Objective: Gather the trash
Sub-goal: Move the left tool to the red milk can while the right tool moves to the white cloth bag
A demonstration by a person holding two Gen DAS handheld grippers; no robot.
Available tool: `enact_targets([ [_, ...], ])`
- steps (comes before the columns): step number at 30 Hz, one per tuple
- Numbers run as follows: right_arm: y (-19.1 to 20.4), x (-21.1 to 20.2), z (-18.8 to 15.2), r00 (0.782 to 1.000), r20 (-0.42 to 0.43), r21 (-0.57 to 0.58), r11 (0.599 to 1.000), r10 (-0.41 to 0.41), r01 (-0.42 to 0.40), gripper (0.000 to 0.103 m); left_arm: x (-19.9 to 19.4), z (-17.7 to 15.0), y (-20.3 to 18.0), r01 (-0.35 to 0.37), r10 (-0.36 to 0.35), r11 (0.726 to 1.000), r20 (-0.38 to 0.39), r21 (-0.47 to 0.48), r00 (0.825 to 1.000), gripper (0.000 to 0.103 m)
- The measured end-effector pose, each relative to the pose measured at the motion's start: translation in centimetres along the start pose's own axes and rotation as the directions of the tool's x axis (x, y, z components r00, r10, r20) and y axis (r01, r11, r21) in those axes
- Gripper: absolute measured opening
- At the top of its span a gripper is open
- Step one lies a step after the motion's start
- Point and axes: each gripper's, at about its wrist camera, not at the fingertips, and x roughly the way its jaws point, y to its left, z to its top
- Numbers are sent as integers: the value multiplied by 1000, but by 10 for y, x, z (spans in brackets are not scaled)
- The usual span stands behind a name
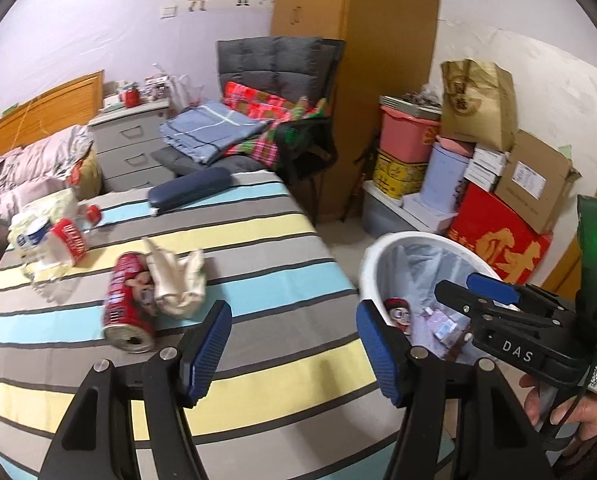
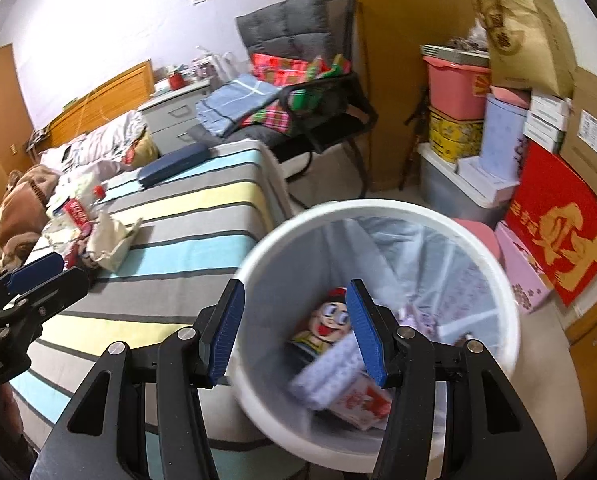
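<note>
The red can (image 1: 128,304) on the bed (image 1: 258,240) looks light, thin and easily dented, so the empty, spread left hand-held gripper (image 1: 292,344) should pinch its round middle gently.

Can (image 1: 129,303) on bed (image 1: 258,240), bin (image 1: 382,256) rightward

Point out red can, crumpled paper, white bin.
red can (image 1: 127,304), left wrist view, on its side wall.
crumpled paper (image 1: 176,280), left wrist view, on its middle fold.
white bin (image 2: 494,280), right wrist view, on its rim.
</note>
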Motion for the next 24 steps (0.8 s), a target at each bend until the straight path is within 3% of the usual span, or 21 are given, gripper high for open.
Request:
enact_targets([
  [14, 60, 25, 9, 997, -22, -79, 994, 76, -77, 54, -6, -12, 96, -121, 120, 986, -17, -112, 993, 66],
  [20, 85, 37, 14, 994, -32, -107, 988, 105, -108, 54, 1, -14, 133, -143, 138, 977, -40, -160, 990, 68],
  [24, 101, 47, 18, 992, -41, -129, 984, 118, -122, 54, 14, -13, 148, -111, 102, 976, -56, -186, 993, 68],
])
